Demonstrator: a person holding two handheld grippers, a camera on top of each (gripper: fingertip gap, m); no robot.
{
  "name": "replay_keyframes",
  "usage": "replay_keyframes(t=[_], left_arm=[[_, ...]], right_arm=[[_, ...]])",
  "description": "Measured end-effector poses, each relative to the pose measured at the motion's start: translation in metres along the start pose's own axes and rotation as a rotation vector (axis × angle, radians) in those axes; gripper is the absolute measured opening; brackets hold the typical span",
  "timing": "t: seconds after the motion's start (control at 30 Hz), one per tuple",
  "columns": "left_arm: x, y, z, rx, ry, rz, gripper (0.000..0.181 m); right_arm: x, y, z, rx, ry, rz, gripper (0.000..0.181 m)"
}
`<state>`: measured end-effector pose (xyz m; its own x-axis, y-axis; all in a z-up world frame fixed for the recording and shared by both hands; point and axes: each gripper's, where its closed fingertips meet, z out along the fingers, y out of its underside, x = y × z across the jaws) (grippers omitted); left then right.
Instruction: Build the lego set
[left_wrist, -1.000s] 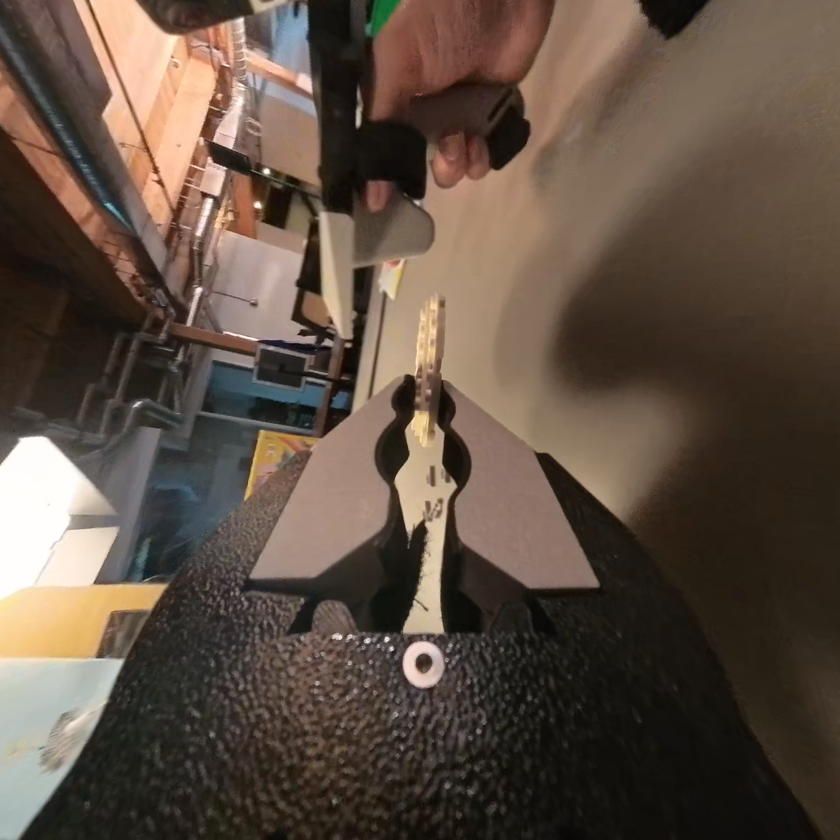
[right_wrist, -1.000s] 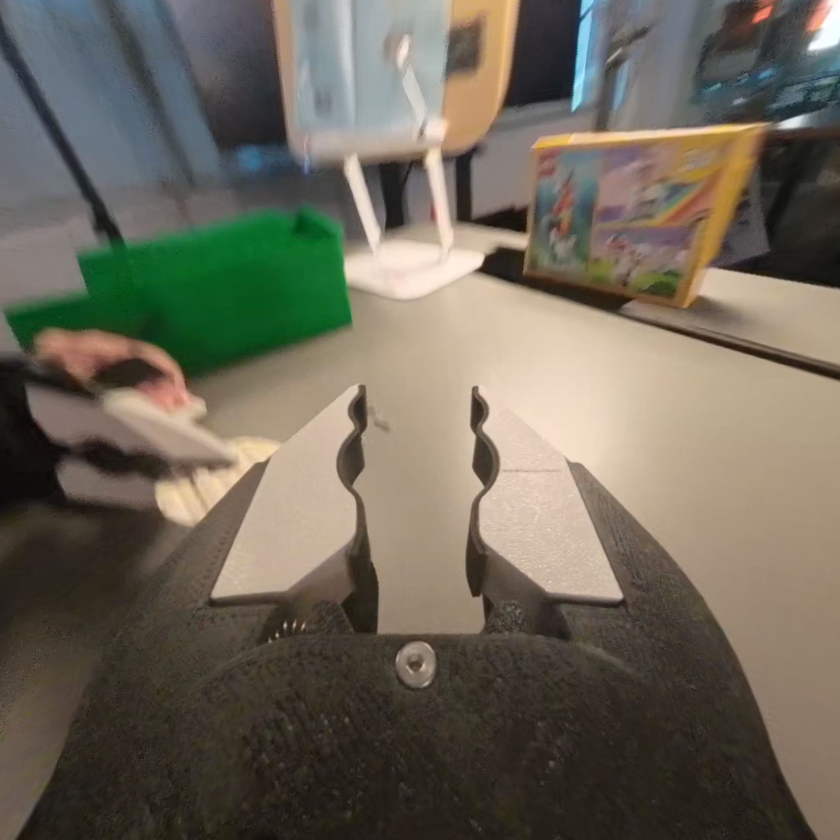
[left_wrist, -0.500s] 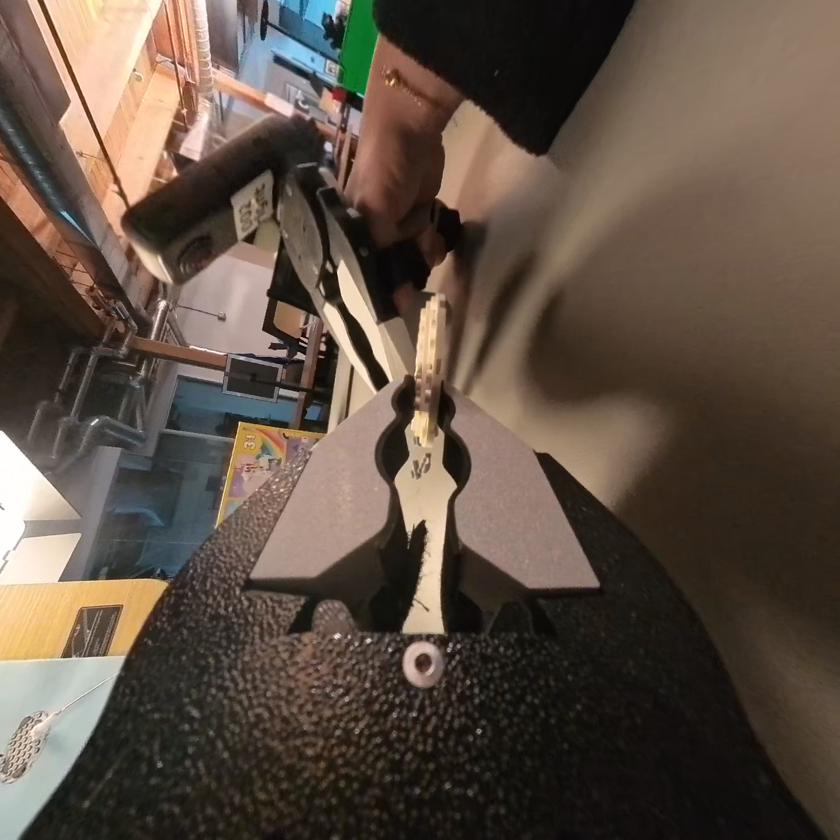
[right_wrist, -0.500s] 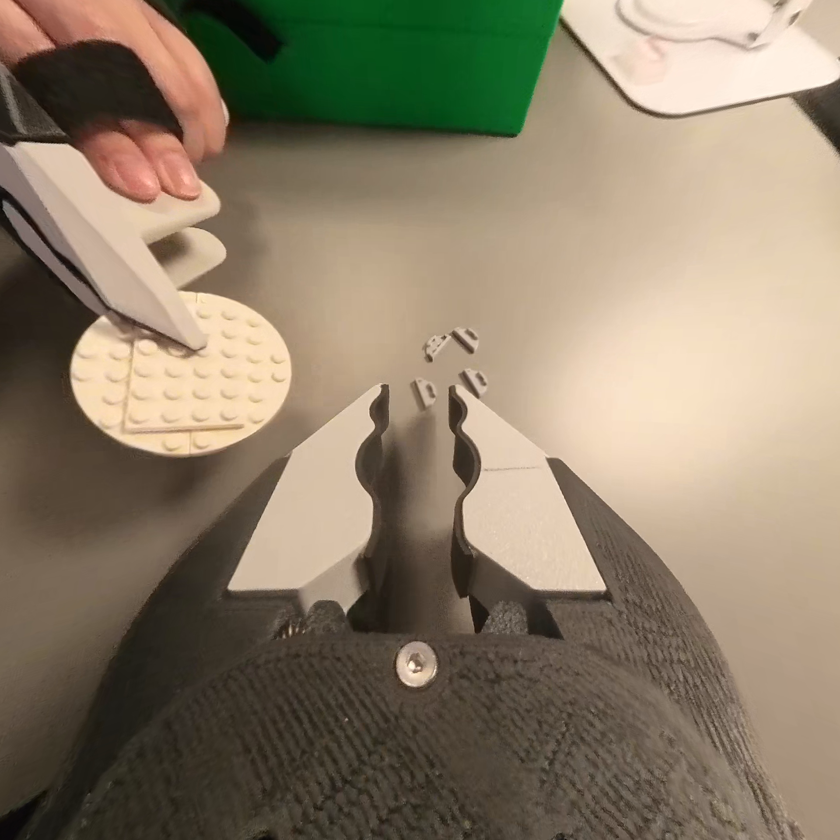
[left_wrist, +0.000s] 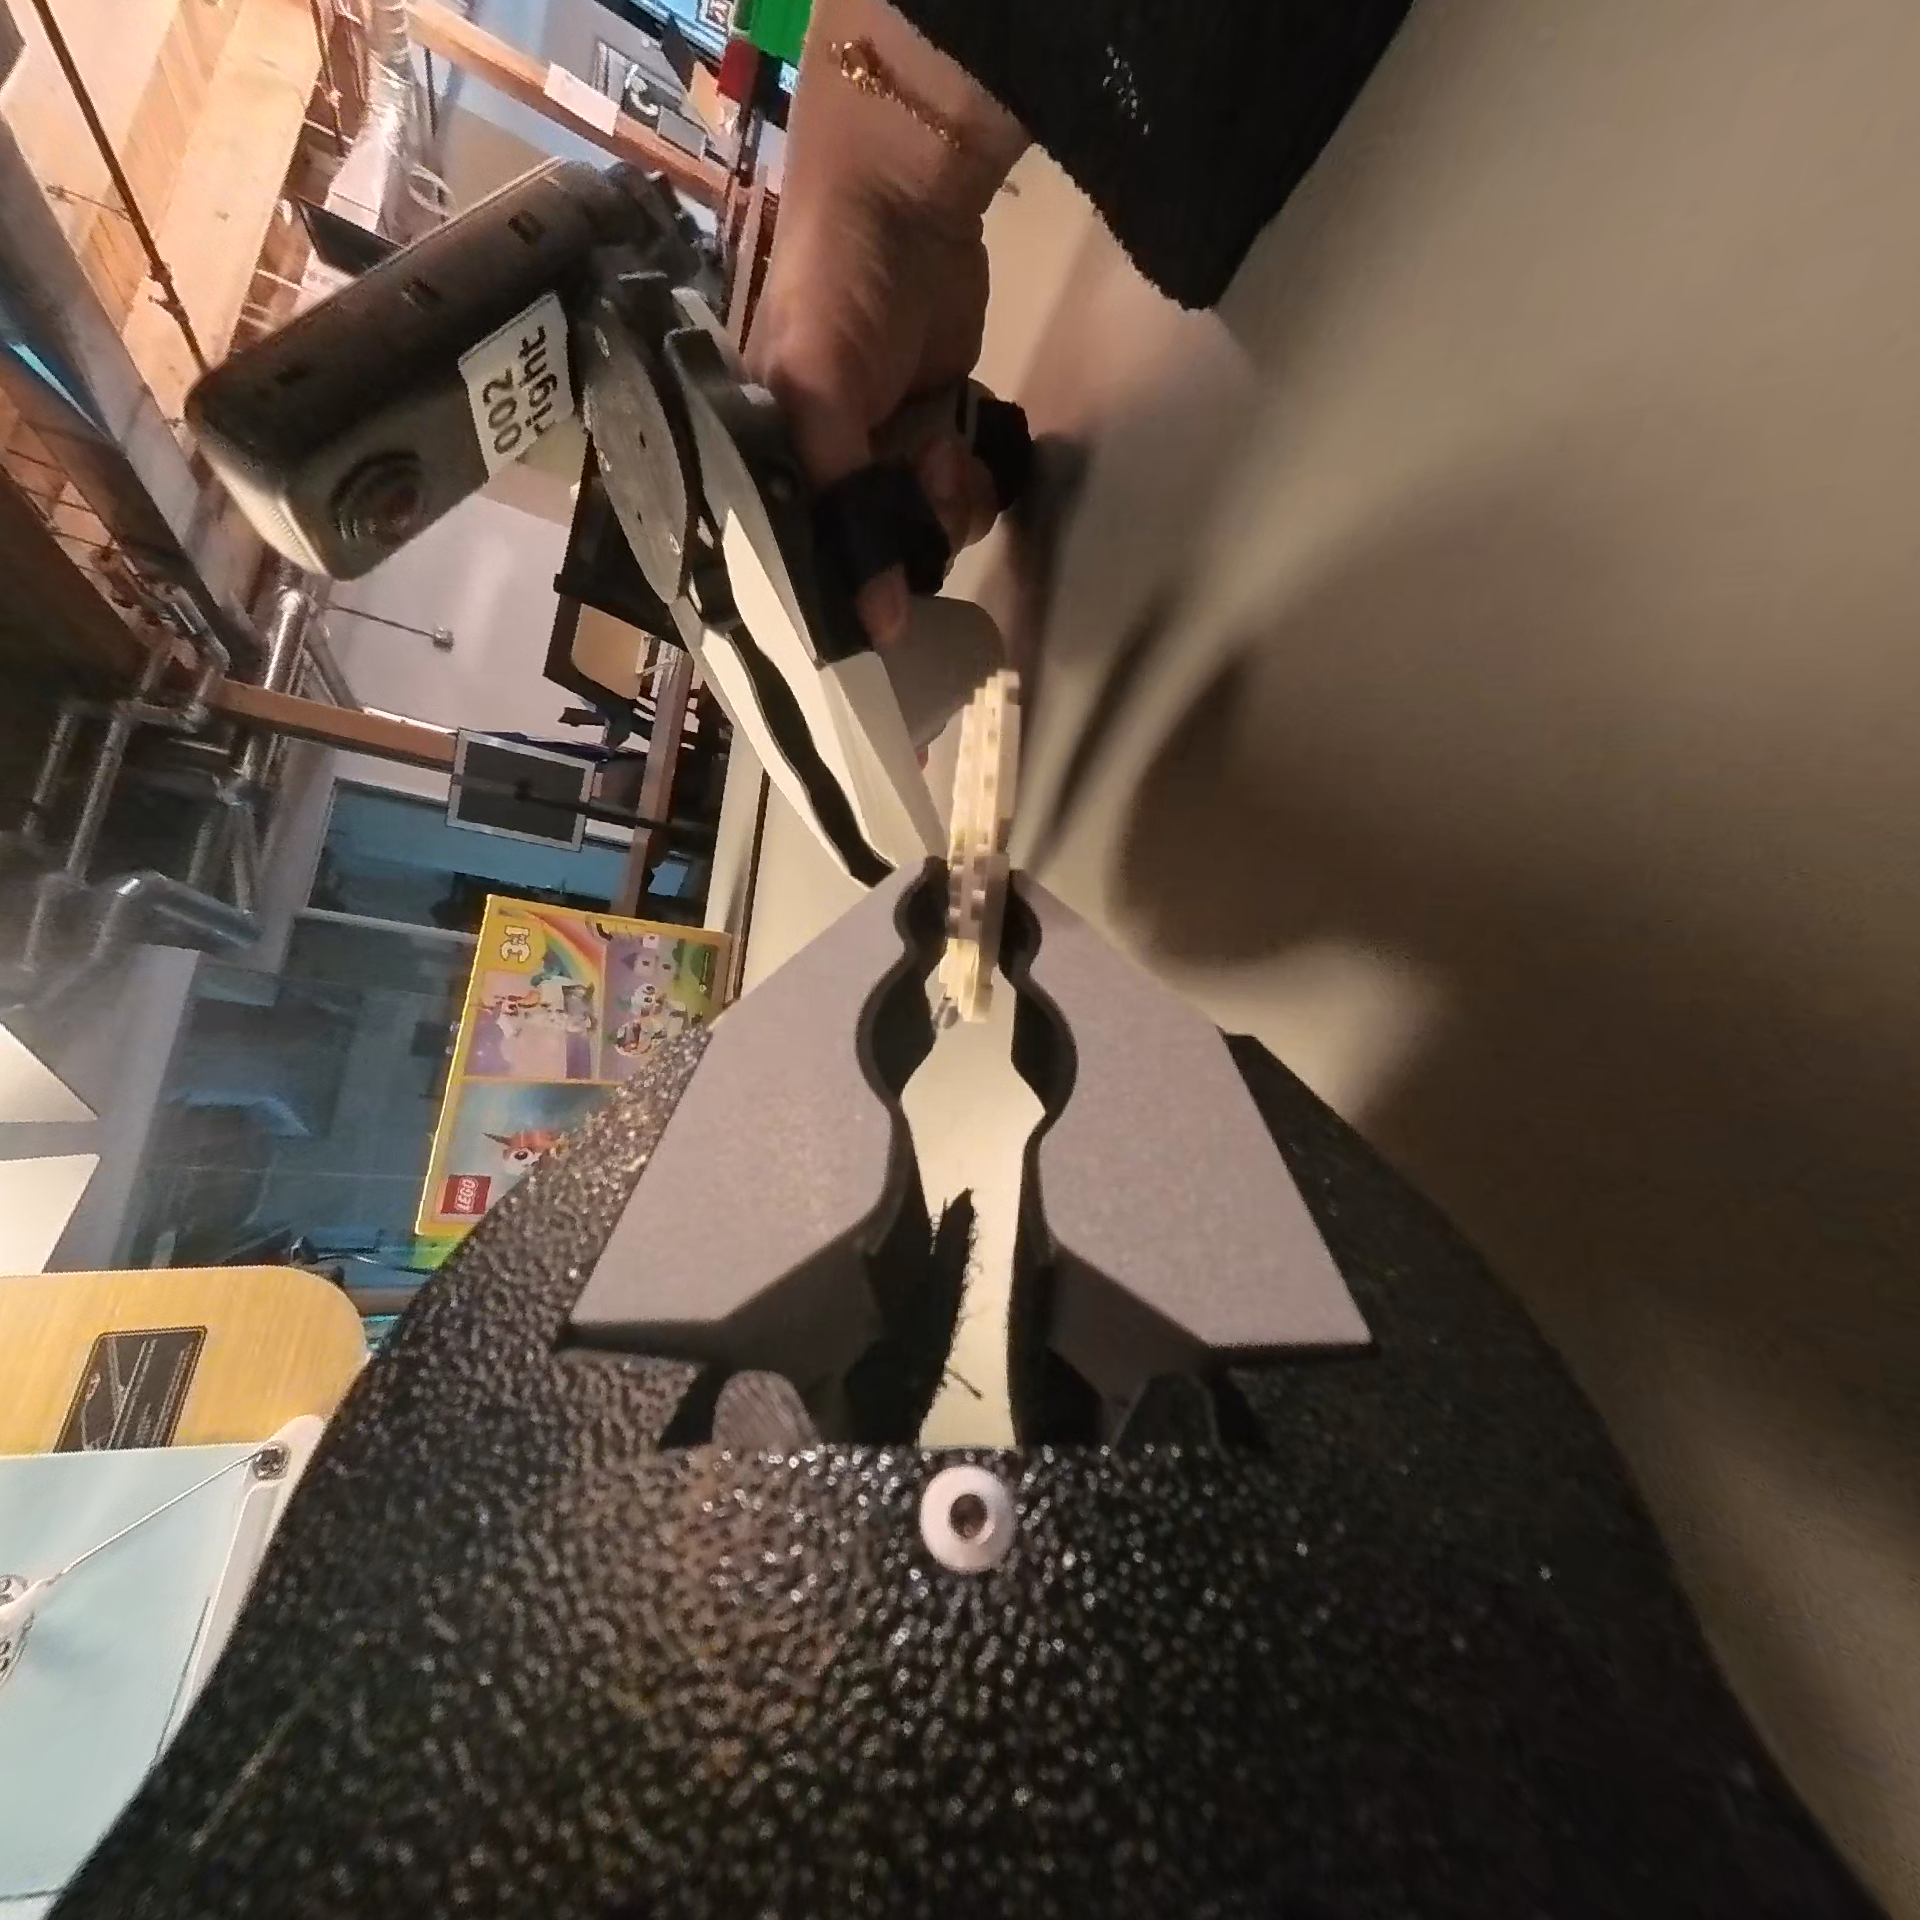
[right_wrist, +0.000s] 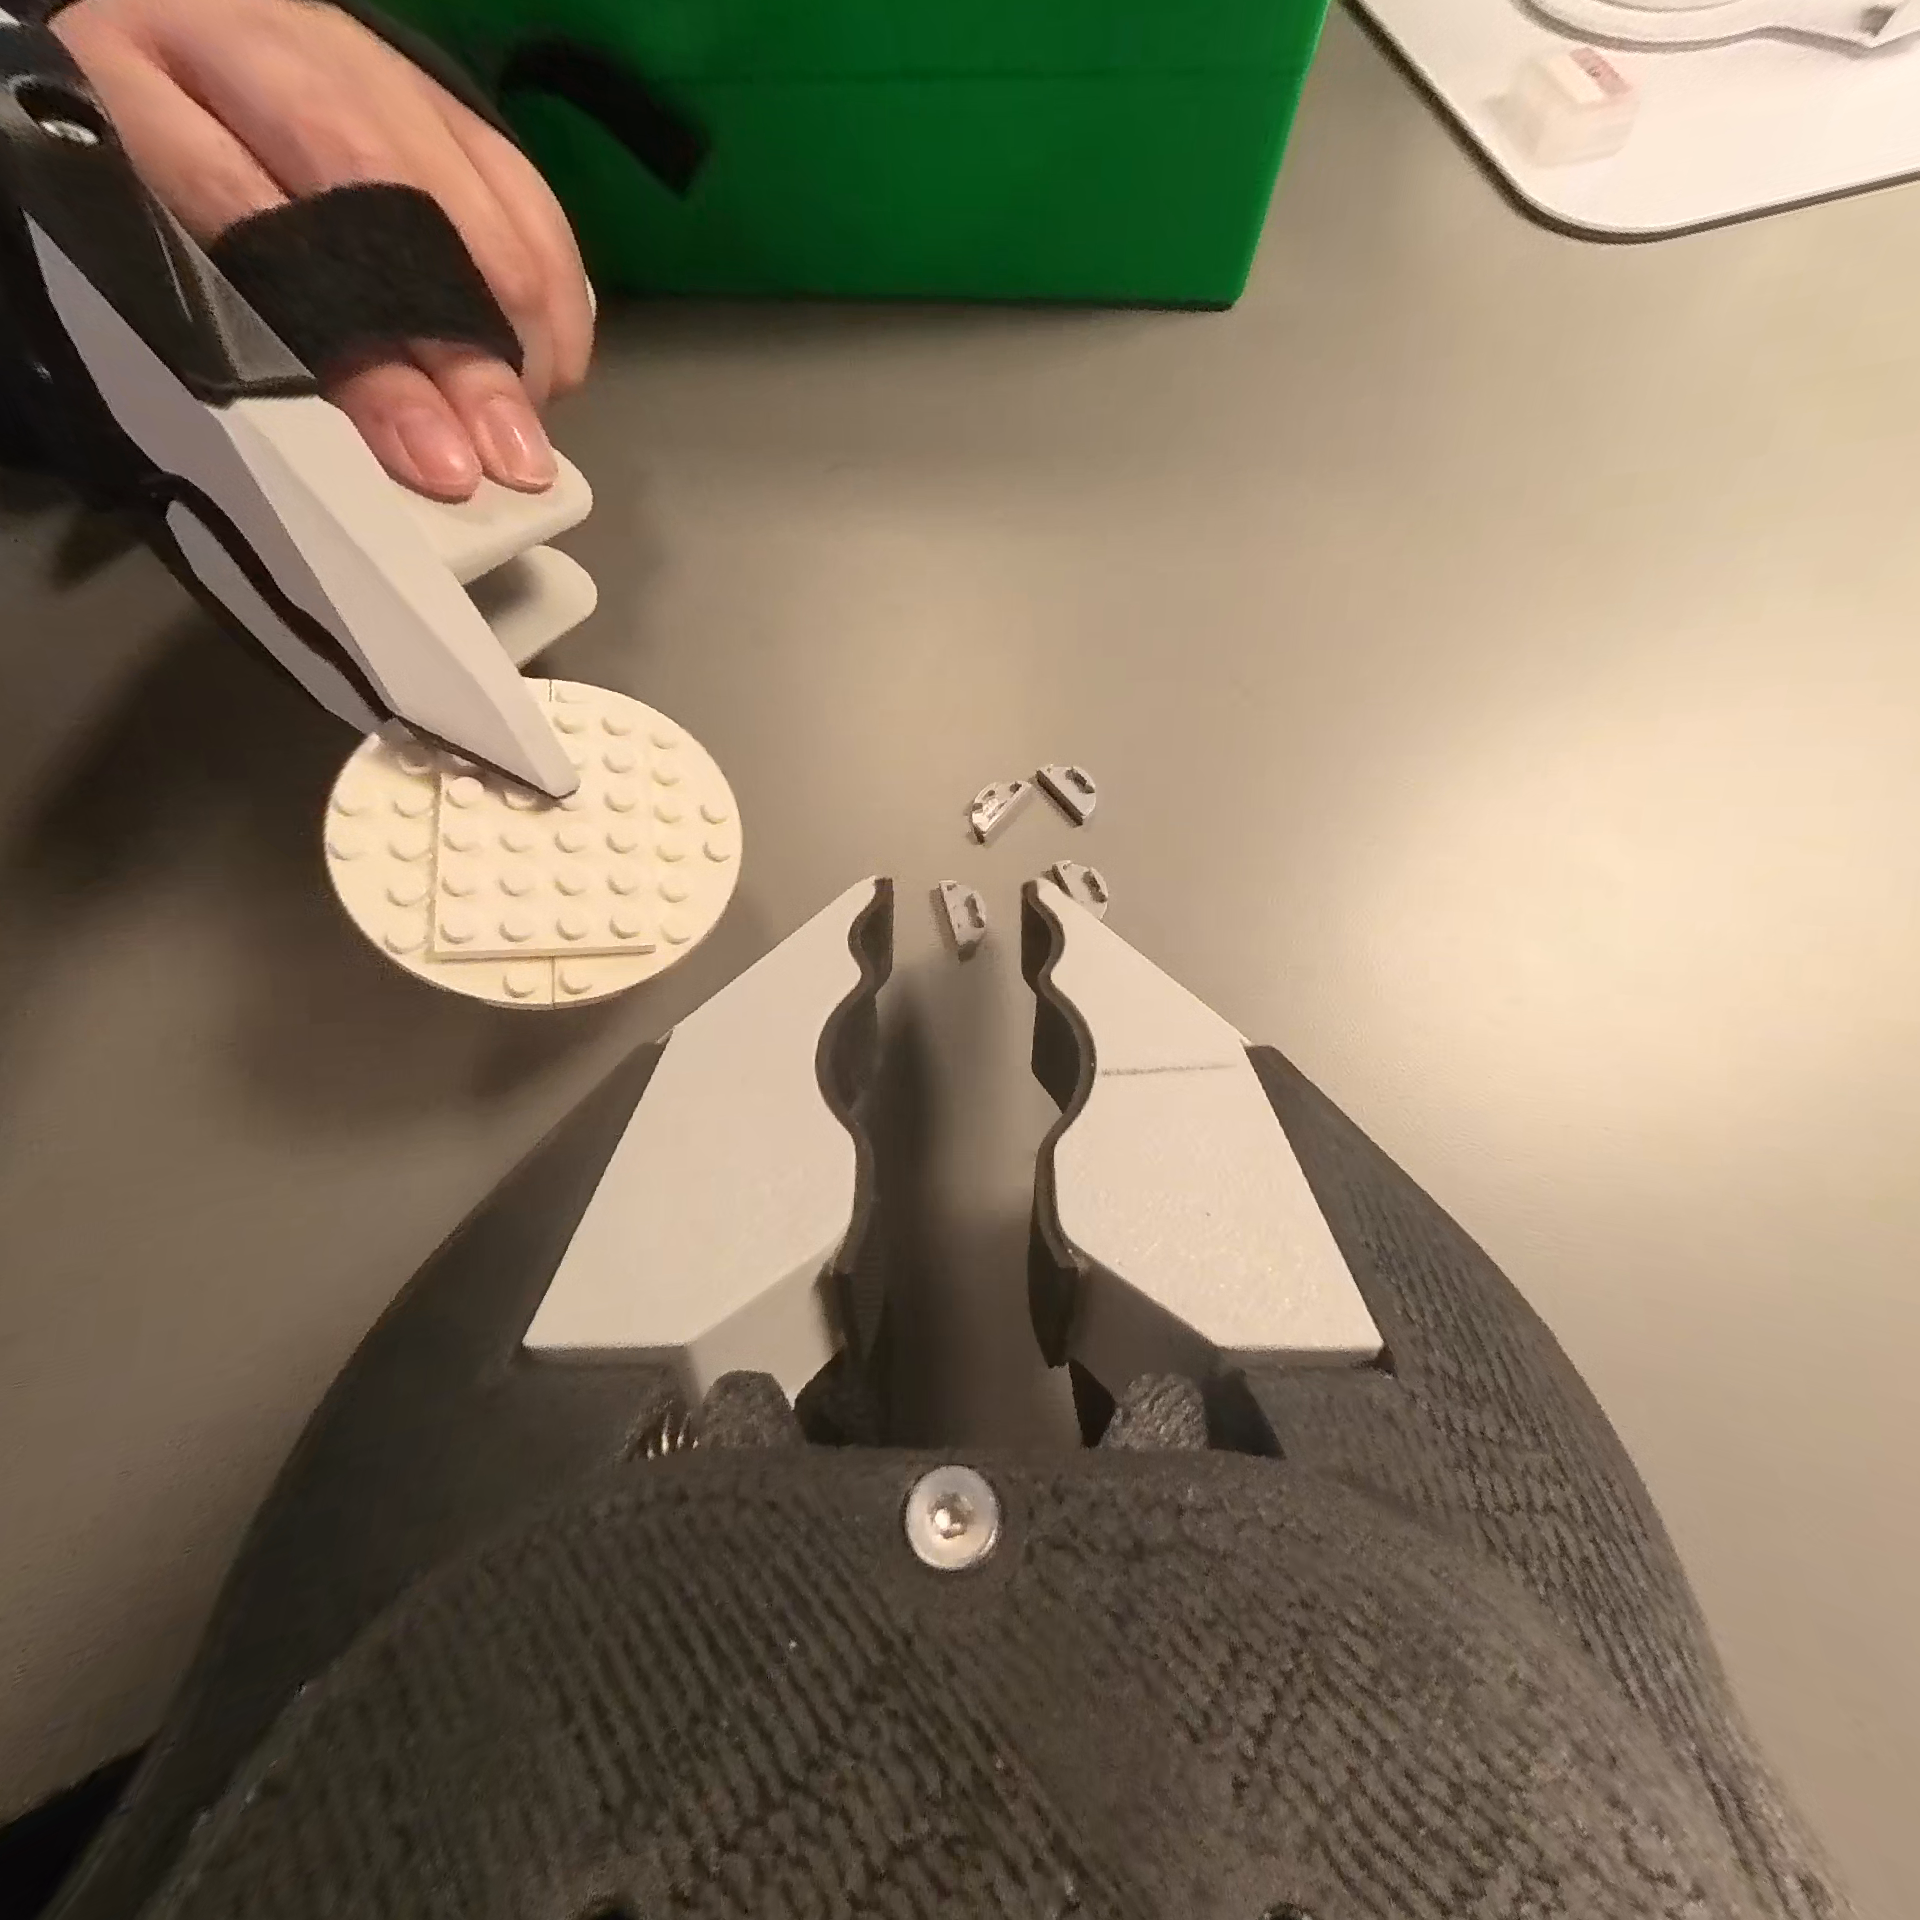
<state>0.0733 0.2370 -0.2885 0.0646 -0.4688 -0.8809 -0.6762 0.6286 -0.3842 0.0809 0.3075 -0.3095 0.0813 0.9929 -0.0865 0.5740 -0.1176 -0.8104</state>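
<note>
A round cream studded plate (right_wrist: 582, 883) with a square cream plate on top lies on the grey table (right_wrist: 1455, 727). My left gripper (right_wrist: 520, 774), turned on its side, is shut on the plate's far edge. In the left wrist view the plate (left_wrist: 982, 831) shows edge-on between my left gripper's tips (left_wrist: 971, 894). Several small grey pieces lie to the plate's right. One small grey piece (right_wrist: 961, 916) sits between the tips of my right gripper (right_wrist: 956, 894), which is open, low over the table and not touching it. The right gripper also shows in the left wrist view (left_wrist: 831, 748).
A green box (right_wrist: 935, 156) stands at the back of the table. A white base (right_wrist: 1662, 135) lies at the back right. A yellow lego box (left_wrist: 561, 1070) stands farther off. A hand (right_wrist: 343, 187) holds the left gripper. My right fingertips sit around 8 cm from my left ones.
My right gripper has tilted down from the room to the table and closed in on the small grey pieces, its jaws narrower than a second ago. My left gripper keeps its hold on the plate.
</note>
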Motion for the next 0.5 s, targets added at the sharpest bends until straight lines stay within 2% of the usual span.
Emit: replay_keyframes(t=[0.5], left_arm=[[0.011,0.005,0.002,-0.038,0.046,0.05,0.007]], right_arm=[[0.002,0.008,0.006,-0.065,0.023,-0.012,0.017]])
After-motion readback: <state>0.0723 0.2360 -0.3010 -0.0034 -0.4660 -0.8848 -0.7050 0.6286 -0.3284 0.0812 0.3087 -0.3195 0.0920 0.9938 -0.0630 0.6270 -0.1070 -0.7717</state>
